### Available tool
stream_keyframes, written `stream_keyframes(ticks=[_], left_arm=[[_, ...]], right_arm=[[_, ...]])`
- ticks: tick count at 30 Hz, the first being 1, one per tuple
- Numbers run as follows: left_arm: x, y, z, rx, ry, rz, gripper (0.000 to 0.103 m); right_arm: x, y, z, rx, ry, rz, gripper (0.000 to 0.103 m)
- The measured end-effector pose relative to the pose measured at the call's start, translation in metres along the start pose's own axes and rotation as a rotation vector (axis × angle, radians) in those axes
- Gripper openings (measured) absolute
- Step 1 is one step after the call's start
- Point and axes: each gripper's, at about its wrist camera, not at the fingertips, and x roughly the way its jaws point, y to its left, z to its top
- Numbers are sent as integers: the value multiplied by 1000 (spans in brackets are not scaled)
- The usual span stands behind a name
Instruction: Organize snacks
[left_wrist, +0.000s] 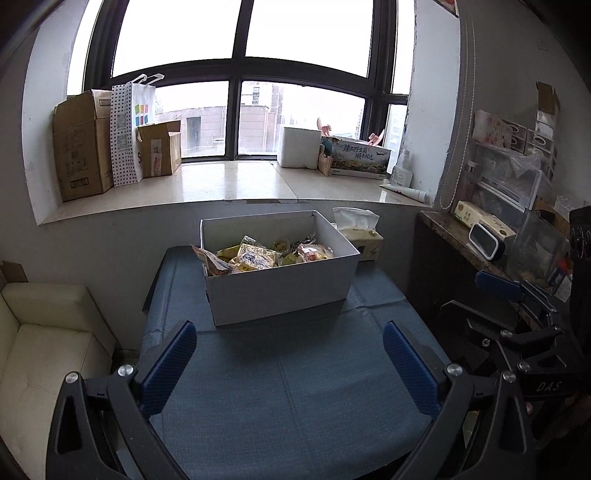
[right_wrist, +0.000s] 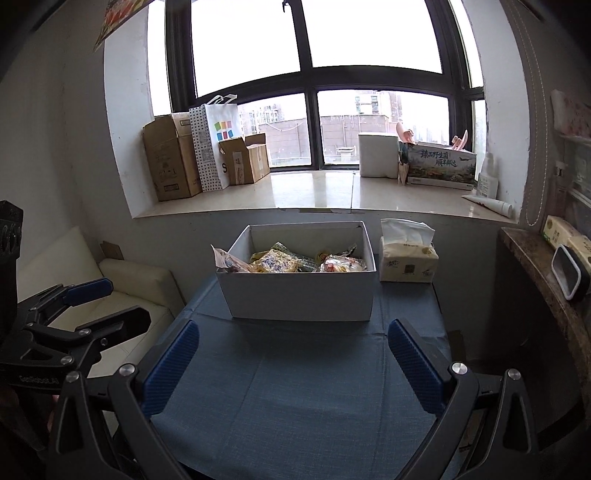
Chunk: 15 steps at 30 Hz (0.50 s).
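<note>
Both grippers — left gripper (left_wrist: 288, 354), right gripper (right_wrist: 293, 354) — fingers wide apart, empty, above blue tablecloth (left_wrist: 295, 387), short of snack box (left_wrist: 280, 288).

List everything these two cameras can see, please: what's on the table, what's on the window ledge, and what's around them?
Open white cardboard box: one, white, far end of table.
Wrapped snack packets: several, mostly yellow, inside box.
Tissue pack: one, cream, right of box.
Blue tablecloth: one, covers table.
Brown cartons: two, ledge left.
Dotted paper bag: one, white, between cartons.
Printed flat box: one, ledge right.
Cream sofa: one, left of table.
Left gripper: jaws open, empty.
Right gripper: jaws open, empty.
</note>
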Motion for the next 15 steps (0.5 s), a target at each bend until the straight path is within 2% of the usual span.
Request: stream_keyframes(ticks=[15], left_arm=[[-4, 3, 3, -19, 1, 17, 103]], right_arm=[[-3, 5, 0, -7, 5, -3, 103]])
